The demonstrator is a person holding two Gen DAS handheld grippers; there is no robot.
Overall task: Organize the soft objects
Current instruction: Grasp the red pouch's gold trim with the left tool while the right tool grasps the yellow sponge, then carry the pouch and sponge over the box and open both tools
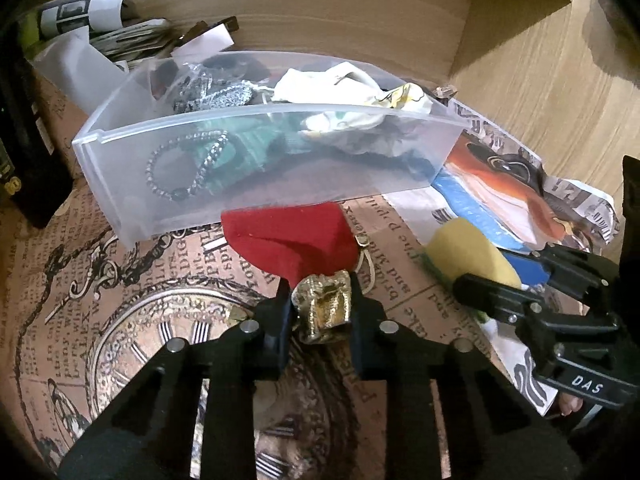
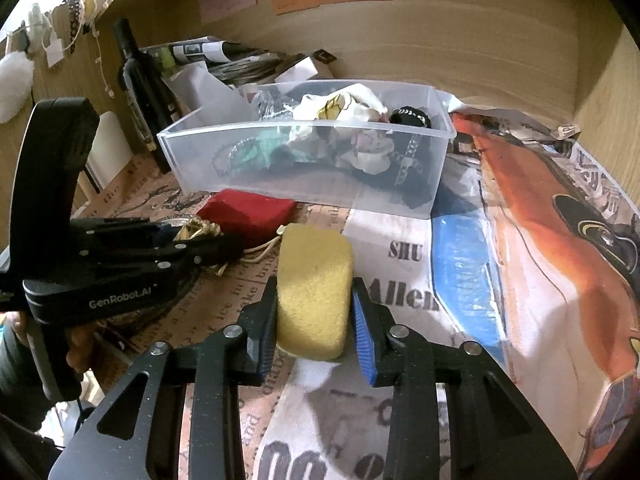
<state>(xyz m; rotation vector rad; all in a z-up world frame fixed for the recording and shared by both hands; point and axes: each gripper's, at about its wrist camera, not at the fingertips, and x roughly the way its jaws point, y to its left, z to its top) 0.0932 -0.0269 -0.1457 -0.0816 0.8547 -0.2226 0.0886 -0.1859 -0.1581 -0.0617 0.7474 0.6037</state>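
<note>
Yellow foam fills the middle of the right wrist view: a sponge standing between the jaws of the right gripper, which press on its two long sides near the lower end, while in the left wrist view it shows at the right edge of the frame. It looks light and springy, so I judge a gentle squeeze across the middle would carry it, though a hard one would only flatten it. Lower centre in the left wrist view, the left gripper pinches a crumpled gold pouch, with a red velvet pouch just beyond it on the paper-covered desk. Both pouches seem limp and near weightless; the gathered neck is the sensible hold. Above them, across the centre of both frames, sits the clear plastic bin, already holding cloth and beaded bits.
</note>
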